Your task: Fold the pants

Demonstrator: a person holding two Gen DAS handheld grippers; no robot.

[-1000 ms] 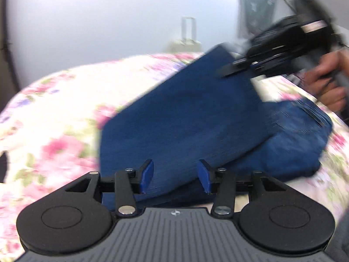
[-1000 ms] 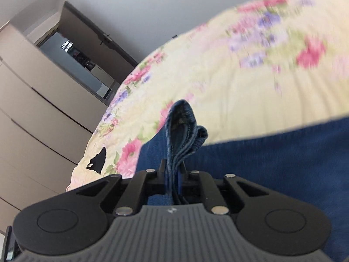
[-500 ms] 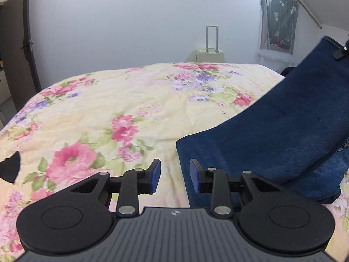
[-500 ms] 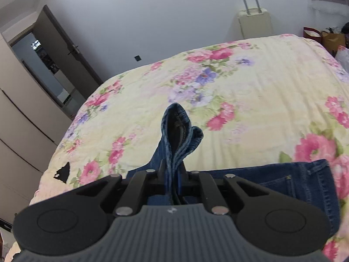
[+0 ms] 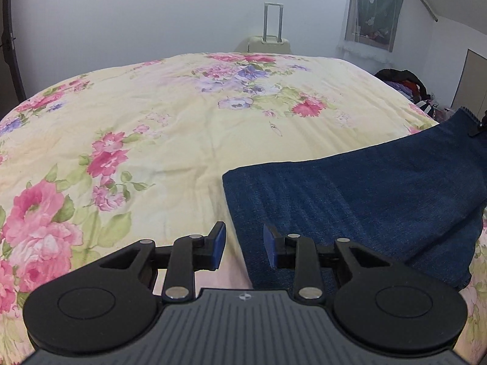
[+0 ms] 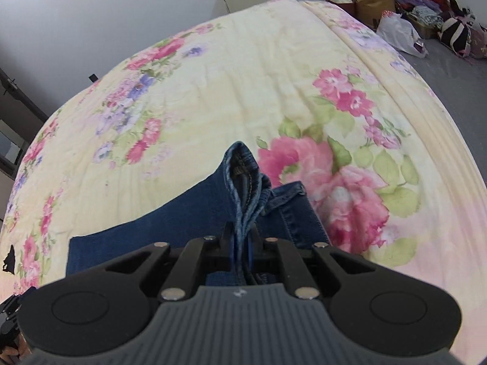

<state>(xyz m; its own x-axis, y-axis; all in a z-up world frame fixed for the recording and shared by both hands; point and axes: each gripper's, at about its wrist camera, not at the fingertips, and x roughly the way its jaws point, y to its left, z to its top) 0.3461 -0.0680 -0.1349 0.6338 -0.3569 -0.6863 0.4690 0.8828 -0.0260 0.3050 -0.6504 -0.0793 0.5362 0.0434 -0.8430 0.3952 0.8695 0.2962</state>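
The pants are dark blue jeans lying folded over on a floral bedspread. In the left wrist view my left gripper is open and empty, low over the bed, with its right finger above the fold's near left corner. In the right wrist view my right gripper is shut on the bunched leg ends of the jeans and holds them raised above the lower layer. Its tip shows at the right edge of the left wrist view.
A cream suitcase stands beyond the far edge of the bed. Bags and a pile of clothes lie on the grey floor to the right of the bed. A door and wardrobe fronts are at the left.
My right gripper has carried the leg ends across to the right and lowered them, so the upper layer now lies flatter. My left gripper has pulled off the denim and sits at its left edge, slightly more open.
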